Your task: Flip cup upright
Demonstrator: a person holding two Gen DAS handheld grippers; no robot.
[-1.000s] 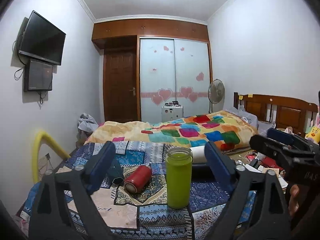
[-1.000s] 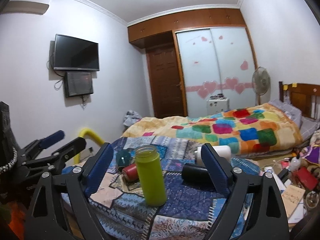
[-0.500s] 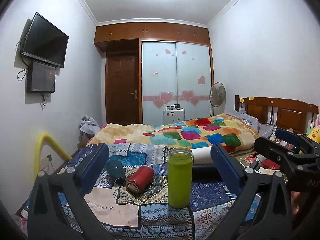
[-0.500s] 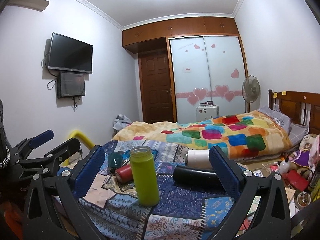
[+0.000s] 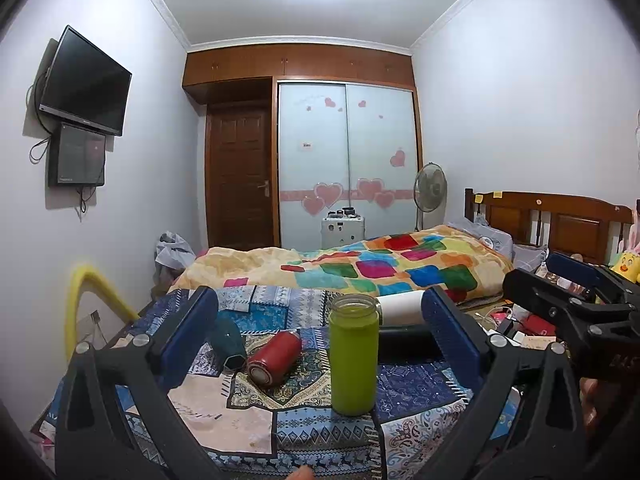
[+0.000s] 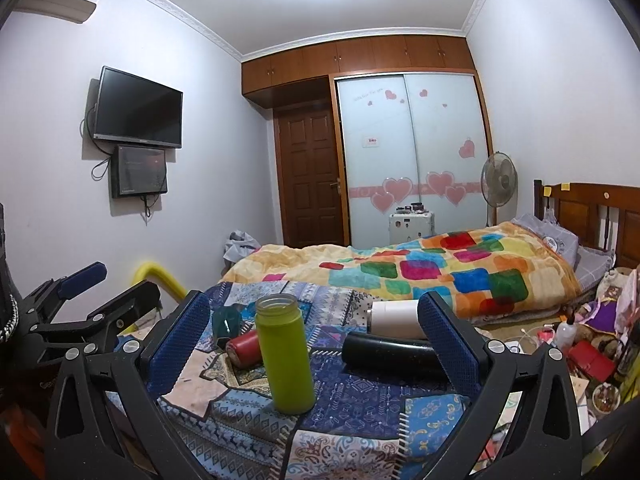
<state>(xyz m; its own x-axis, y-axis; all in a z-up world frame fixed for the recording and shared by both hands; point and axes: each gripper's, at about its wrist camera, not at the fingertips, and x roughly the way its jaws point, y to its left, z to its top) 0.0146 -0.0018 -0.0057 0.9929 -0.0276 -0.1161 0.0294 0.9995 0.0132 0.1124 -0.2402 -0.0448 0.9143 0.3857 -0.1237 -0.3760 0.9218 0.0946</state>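
Green cup (image 5: 353, 354) upright on patchwork cloth (image 5: 256, 420); black cup (image 6: 390, 354) partly hidden; both tongs spread, empty.

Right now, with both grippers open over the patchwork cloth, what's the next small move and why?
Probably ease the right gripper forward and a little right toward the black cup. The green cup already stands upright, while the black, white, red and teal cups lie on their sides; the black one seems nearest the right gripper's right finger.
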